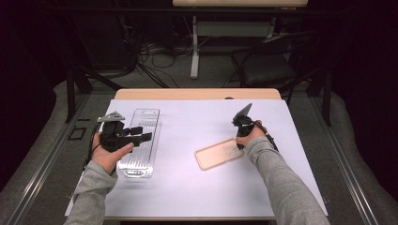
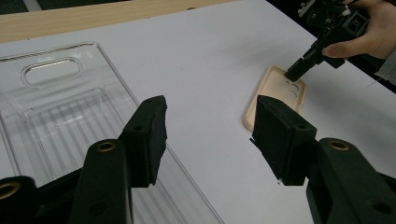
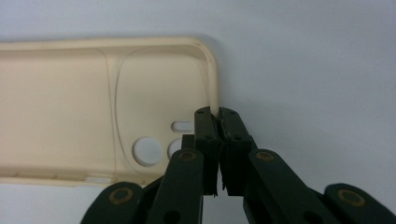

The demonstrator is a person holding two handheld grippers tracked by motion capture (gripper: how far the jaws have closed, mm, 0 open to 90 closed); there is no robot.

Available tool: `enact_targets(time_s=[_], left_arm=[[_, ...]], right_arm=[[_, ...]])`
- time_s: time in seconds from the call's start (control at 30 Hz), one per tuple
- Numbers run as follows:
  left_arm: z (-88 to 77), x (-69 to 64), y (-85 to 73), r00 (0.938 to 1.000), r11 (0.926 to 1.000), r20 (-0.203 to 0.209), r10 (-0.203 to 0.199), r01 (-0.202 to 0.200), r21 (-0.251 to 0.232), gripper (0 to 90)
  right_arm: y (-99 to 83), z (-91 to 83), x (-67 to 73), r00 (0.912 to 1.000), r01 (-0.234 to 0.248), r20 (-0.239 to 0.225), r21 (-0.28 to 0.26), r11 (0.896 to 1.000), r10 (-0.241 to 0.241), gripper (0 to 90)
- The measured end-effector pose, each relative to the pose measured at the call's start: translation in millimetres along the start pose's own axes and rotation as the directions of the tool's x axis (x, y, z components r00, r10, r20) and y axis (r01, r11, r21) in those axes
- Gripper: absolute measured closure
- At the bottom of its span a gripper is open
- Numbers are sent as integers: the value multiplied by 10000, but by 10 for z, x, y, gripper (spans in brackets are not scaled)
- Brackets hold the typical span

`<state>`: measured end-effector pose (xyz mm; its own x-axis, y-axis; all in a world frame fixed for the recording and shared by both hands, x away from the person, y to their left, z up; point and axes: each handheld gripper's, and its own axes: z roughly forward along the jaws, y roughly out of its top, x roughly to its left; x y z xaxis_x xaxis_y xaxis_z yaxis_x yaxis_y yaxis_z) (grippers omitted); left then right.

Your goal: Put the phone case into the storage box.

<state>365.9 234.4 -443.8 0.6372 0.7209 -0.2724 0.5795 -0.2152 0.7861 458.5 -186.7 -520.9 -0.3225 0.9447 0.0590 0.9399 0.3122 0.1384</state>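
Phone case [image 3: 70, 107], beige, is lying open side up on the white surface [image 1: 197, 187], right of centre. Right tool [image 3: 218, 114] is pinching the case's short end wall by the camera cutouts, jaws closed on the rim. Left tool [image 2: 208, 126] is hovering with jaws wide apart over the edge of a clear plastic tray [image 1: 141, 140] at the left.

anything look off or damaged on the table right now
Nothing stands out. The beige phone case lies flat, hollow side up, with the right gripper shut on its end wall; the clear plastic tray sits flat and looks intact.
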Motion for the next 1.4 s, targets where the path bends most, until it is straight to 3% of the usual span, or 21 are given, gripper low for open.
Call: enact_targets(time_s=[0.27,0.43,0.73,0.93,1.0,1.03,1.27,1.37,1.4], left_arm=[[8,3,-2,10000,10000,33,-30,30,19,445],[12,2,-3,10000,10000,32,-15,15,27,445],[12,4,-2,10000,10000,34,-12,12,64,445],[17,3,-4,10000,10000,12,-8,8,45,445],[16,4,-4,10000,10000,10,-4,4,45,445],[16,6,-4,10000,10000,-7,9,-9,56,445],[15,2,-4,10000,10000,-15,19,-19,31,444],[17,4,-3,10000,10000,-19,48,-48,43,443],[18,4,-3,10000,10000,-28,71,-71,48,443]], right_arm=[[-12,-19,-30,9998,-94,-187,-345,9994,88,879],[-12,-63,-42,10000,-37,-83,-64,10000,37,879],[-47,-96,-60,9988,-203,-442,-284,9994,190,880],[-57,-118,-68,9987,-42,-501,-373,9993,24,880],[-68,-129,-55,9981,-146,-608,-462,9988,118,880],[-74,-130,-56,9978,29,-666,-670,9978,-74,880],[-93,-183,-47,9974,115,-704,-665,9977,-162,880],[-108,-188,-47,9968,106,-785,-832,9965,-172,880],[-120,-177,-49,9955,53,-930,-1123,9937,-158,880]])
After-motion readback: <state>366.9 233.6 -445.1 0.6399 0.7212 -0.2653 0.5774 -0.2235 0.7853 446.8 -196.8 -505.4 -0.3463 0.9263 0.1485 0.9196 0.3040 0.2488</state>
